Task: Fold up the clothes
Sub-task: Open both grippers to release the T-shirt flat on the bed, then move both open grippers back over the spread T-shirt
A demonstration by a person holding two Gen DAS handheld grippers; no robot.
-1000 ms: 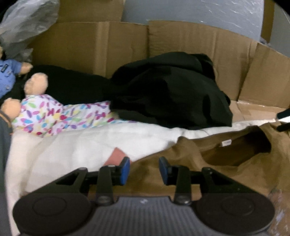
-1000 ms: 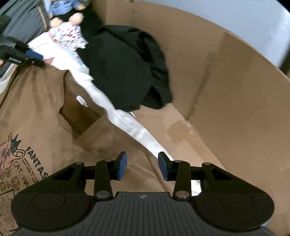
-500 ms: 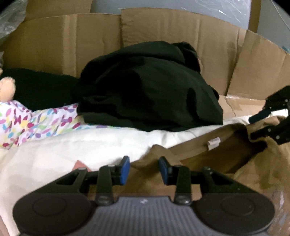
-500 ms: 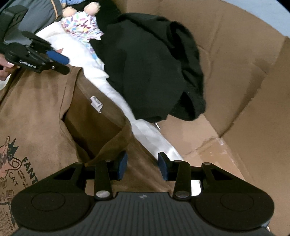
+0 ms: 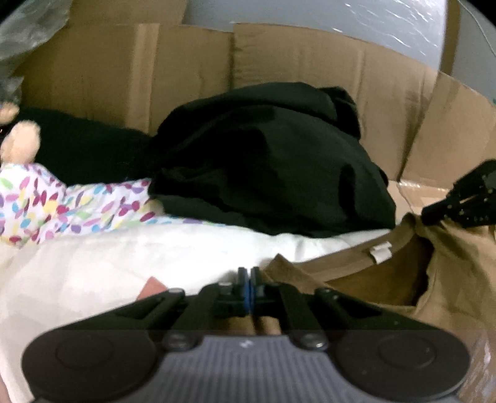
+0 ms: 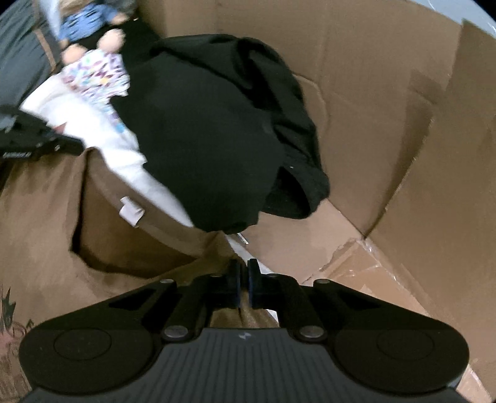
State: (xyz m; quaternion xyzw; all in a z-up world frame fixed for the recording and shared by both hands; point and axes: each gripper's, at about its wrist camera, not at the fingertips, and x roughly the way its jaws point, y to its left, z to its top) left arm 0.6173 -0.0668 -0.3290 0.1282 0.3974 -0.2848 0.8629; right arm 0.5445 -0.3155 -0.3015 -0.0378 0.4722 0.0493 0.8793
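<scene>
A brown T-shirt with a white neck label lies on white cloth. My left gripper is shut on the shirt's left shoulder edge. My right gripper is shut on the shirt's right shoulder edge; the shirt spreads to the left, printed front up. The right gripper also shows in the left wrist view, and the left gripper in the right wrist view.
A crumpled black garment lies just beyond the shirt's collar. A doll in a colourful spotted dress lies at the left. Cardboard walls enclose the back and right side. A second doll in blue lies far left.
Both grippers have gone from open to shut, each pinching a shoulder of the brown shirt. The collar has lifted slightly.
</scene>
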